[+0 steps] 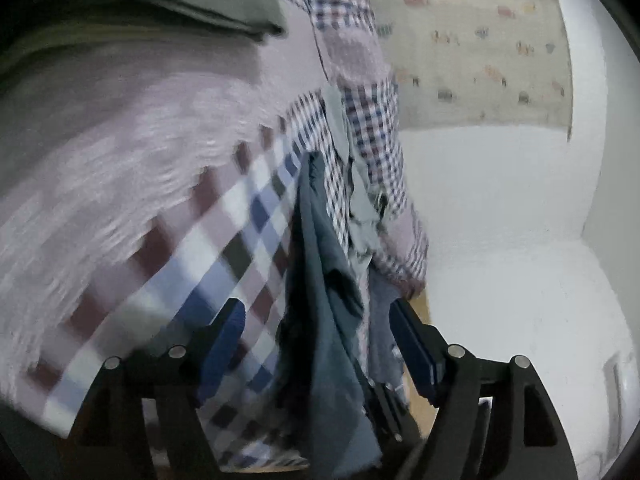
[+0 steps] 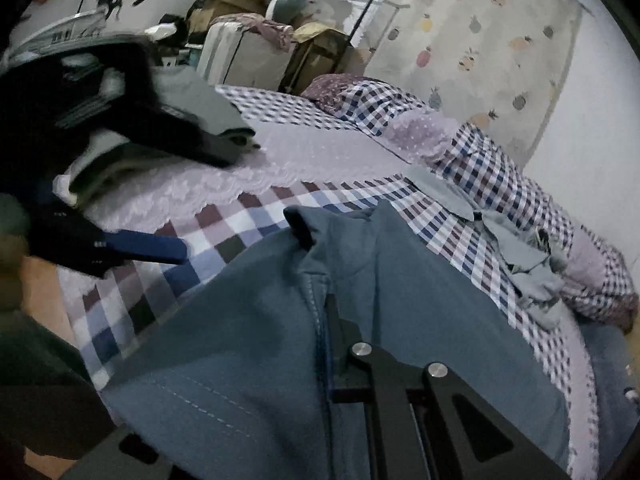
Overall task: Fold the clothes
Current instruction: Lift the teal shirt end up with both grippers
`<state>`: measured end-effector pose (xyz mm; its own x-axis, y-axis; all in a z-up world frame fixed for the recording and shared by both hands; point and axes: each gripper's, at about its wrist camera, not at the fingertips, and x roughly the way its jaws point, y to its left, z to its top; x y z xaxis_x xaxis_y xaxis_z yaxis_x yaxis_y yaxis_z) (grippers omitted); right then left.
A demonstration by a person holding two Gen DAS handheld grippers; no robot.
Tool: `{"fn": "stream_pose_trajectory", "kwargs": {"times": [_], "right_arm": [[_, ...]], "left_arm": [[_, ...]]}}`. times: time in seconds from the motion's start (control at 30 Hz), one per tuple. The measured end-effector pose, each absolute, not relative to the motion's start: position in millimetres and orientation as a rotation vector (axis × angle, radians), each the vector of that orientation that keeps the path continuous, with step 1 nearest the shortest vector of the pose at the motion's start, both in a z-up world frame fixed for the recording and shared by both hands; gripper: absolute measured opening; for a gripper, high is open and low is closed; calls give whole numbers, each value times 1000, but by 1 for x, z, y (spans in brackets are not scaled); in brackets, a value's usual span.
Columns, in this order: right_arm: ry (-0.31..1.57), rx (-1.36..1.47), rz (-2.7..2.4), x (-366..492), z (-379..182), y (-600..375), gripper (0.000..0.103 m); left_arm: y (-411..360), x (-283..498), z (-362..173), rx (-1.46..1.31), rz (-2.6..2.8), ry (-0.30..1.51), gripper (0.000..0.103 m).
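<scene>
A blue-grey garment [image 2: 248, 340] lies spread over the near part of the bed and covers most of the right wrist view. My right gripper [image 2: 332, 312] is shut on a seam of it, and its left finger is hidden under the cloth. In the left wrist view the same garment [image 1: 320, 320] hangs as a fold between the blue pads [image 1: 228, 336]. My left gripper [image 1: 320, 340] stands open around it without clamping. The left gripper [image 2: 212, 200] also shows at the left of the right wrist view, with its jaws wide apart.
The bed [image 2: 240, 216] has a plaid sheet and a lilac lace cover. A crumpled light grey garment [image 2: 520, 252] lies at the right. Folded dark clothes [image 2: 200, 100] sit at the back left. A suitcase [image 2: 240, 52] and boxes stand behind.
</scene>
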<state>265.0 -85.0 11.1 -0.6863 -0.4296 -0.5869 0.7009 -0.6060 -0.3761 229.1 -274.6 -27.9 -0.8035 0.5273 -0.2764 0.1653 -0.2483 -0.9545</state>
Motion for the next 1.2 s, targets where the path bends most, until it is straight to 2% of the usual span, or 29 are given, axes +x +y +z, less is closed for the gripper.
{"fn": "stream_pose_trajectory", "kwargs": {"times": [0.13, 0.47, 0.9, 1.0, 1.07, 1.1, 1.2], "right_arm": [[748, 599, -2269, 262, 21, -77, 4], [725, 609, -2236, 267, 27, -64, 4], [666, 617, -2238, 266, 50, -53, 4], [666, 625, -2234, 268, 50, -52, 4], [667, 629, -2230, 270, 50, -52, 4], [670, 630, -2227, 271, 49, -52, 4], [676, 633, -2222, 273, 47, -53, 4]], "left_arm": [[-270, 174, -23, -941, 2131, -1602, 79], [-276, 75, -28, -1024, 2088, -1428, 79], [-269, -13, -23, -1070, 2085, -1311, 77], [-269, -24, -29, -1070, 2074, -1364, 60], [-272, -28, -38, -1103, 2071, -1417, 23], [-273, -29, -43, -1125, 2071, -1446, 14], [-273, -30, -46, -1118, 2072, -1477, 12]]}}
